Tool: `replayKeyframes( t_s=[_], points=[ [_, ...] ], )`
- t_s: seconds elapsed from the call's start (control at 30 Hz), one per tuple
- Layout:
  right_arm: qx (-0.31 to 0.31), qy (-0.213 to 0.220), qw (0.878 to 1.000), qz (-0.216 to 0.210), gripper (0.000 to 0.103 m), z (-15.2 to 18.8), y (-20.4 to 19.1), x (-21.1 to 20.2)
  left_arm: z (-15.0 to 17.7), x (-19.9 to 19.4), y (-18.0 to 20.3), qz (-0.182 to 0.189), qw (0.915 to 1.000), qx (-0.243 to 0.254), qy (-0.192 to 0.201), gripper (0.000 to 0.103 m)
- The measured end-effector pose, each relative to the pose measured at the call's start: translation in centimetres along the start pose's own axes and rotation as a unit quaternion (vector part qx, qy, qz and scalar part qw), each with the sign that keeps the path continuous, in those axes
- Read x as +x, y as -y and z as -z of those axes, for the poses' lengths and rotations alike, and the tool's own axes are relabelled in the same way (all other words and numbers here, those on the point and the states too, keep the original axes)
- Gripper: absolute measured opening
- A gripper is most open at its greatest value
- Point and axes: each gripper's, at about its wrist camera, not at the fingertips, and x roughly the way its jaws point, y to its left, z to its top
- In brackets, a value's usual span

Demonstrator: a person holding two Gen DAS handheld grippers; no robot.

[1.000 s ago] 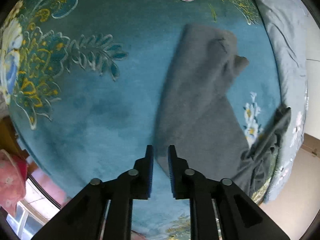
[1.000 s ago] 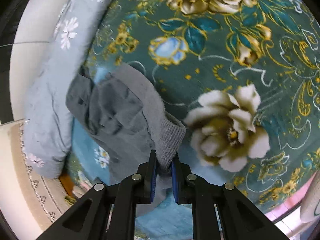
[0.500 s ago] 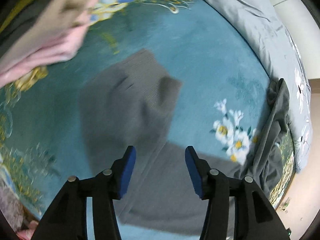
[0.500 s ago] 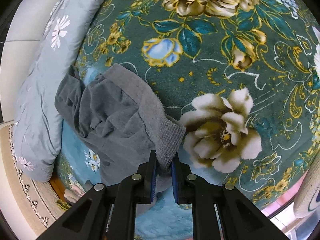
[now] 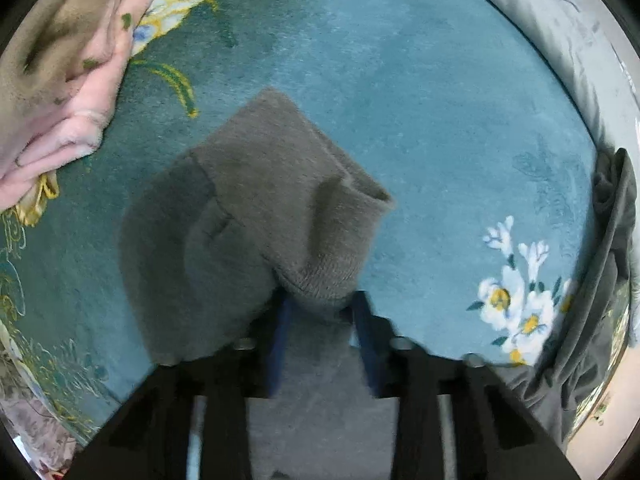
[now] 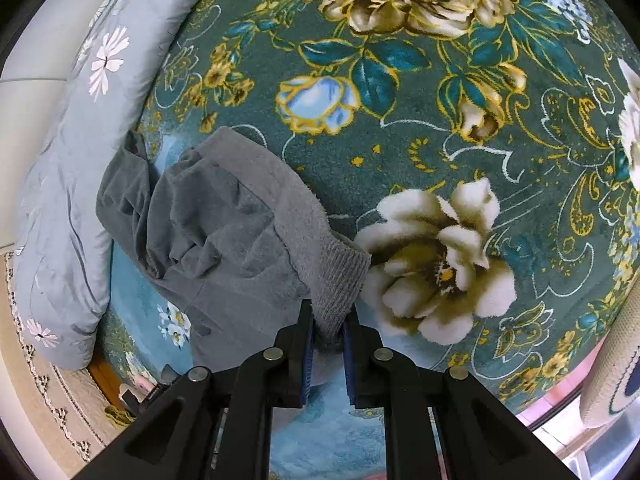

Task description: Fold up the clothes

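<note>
The grey fleece garment (image 6: 224, 232) lies on a teal floral blanket (image 6: 460, 140) spread over a bed, rumpled at its far end near a pale blue pillow with white daisies (image 6: 68, 152). The right gripper (image 6: 327, 332) is clamped on the garment's ribbed cuff (image 6: 336, 276) — the knit band is pinched between its blue-padded fingers (image 6: 306, 344) and lifted off the blanket, just beside a large cream flower in the pattern. In the left wrist view, another ribbed end of the same grey garment (image 5: 264, 208) sits folded over on a plainer teal stretch of the blanket (image 5: 420, 112). The left gripper (image 5: 320, 312) has its fingers on either side of that ribbed end, with a visible gap between them; the picture is blurred there, so I cannot tell whether it has gripped the cloth. A pink garment (image 5: 60, 92) lies bunched at the upper left, apart from the grey one, and darker grey cloth (image 5: 600, 280) hangs at the right edge.
</note>
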Motion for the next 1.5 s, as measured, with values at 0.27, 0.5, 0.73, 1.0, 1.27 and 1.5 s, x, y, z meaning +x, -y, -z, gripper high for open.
replayKeyframes(
  t_s=[0.27,0.5,0.73,1.0,1.27,1.5],
  points=[
    [-0.009,0.016,0.999,-0.029,0.014,-0.5,-1.3,-0.9,-0.5,-7.1,-2.5,0.088,0.9943,0.008,0.06,0.008],
    [-0.05,0.072,0.99,-0.112,0.012,-2.9,-4.3,-5.9,-1.3,-17.8,-5.4,0.195,0.9666,-0.016,0.165,0.007],
    [-0.08,0.17,0.972,-0.144,0.012,-5.4,-2.9,-14.5,2.6,-19.0,-8.4,0.204,0.9588,-0.026,0.196,0.008],
    [-0.001,0.091,0.996,-0.014,0.012,-5.1,4.5,-7.1,8.1,-6.5,-11.2,0.089,0.9884,-0.115,0.043,0.008],
    [0.018,0.082,0.996,-0.006,0.012,-4.1,6.6,-5.2,9.6,-7.4,-12.5,0.063,0.9874,-0.133,0.057,0.008],
    [0.007,0.083,0.996,0.022,0.012,-5.2,6.9,-4.9,9.1,-7.7,-12.5,0.027,0.9897,-0.128,0.059,0.008]
  ],
)
